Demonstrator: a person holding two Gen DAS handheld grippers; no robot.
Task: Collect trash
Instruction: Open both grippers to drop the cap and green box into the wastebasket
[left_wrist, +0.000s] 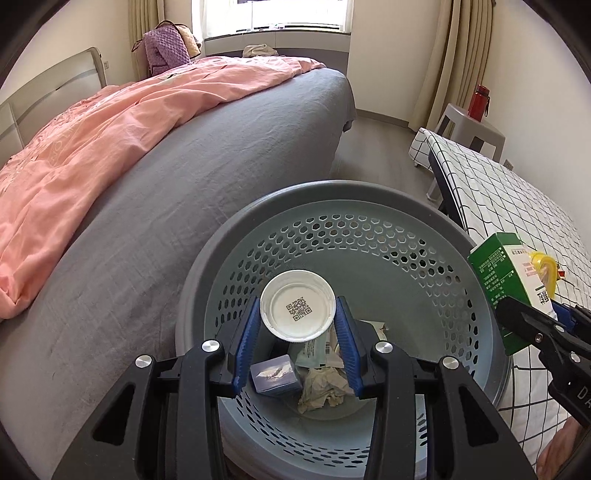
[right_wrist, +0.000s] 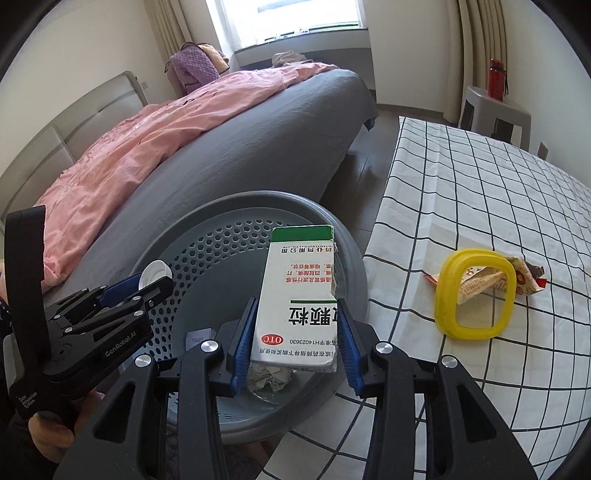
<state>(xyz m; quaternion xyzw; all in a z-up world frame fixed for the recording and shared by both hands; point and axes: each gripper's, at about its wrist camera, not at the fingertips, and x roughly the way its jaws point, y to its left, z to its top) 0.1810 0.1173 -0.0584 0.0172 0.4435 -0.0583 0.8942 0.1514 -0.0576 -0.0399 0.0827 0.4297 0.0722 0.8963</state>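
The left tongs (left_wrist: 298, 325) are clenched on a white round lid (left_wrist: 297, 304), its QR-coded underside turned to the camera, and it is held directly above the open mouth of the grey perforated bin (left_wrist: 369, 236). Down in the bin, a small blue-grey box (left_wrist: 275, 374), a crumpled paper wad (left_wrist: 325, 387) and a pale green sachet (left_wrist: 314, 352) are seen lying on the bottom. On the other side, the right tongs (right_wrist: 293, 332) are closed on a white and green medicine carton (right_wrist: 297, 295), gripped by its two long sides, green end pointing away; the carton is carried over the near right part of the bin's rim, beside the edge of the surface. From the left wrist view the same carton (left_wrist: 498, 280) is seen at the bin's right edge, with a hand (left_wrist: 561, 450) glimpsed below it. The surface, covered with a black-and-white checked cloth (right_wrist: 480, 192), is left bearing a yellow ring-shaped lid (right_wrist: 474, 293) and a crumpled snack wrapper (right_wrist: 524, 280) just behind it, touching or overlapping it. A bed with a grey sheet (left_wrist: 184, 184) and a pink quilt (left_wrist: 110, 122) is seen pressed against the bin's left. Farther back, a red bottle (right_wrist: 496, 77) is stood on a grey stool (right_wrist: 495, 110).
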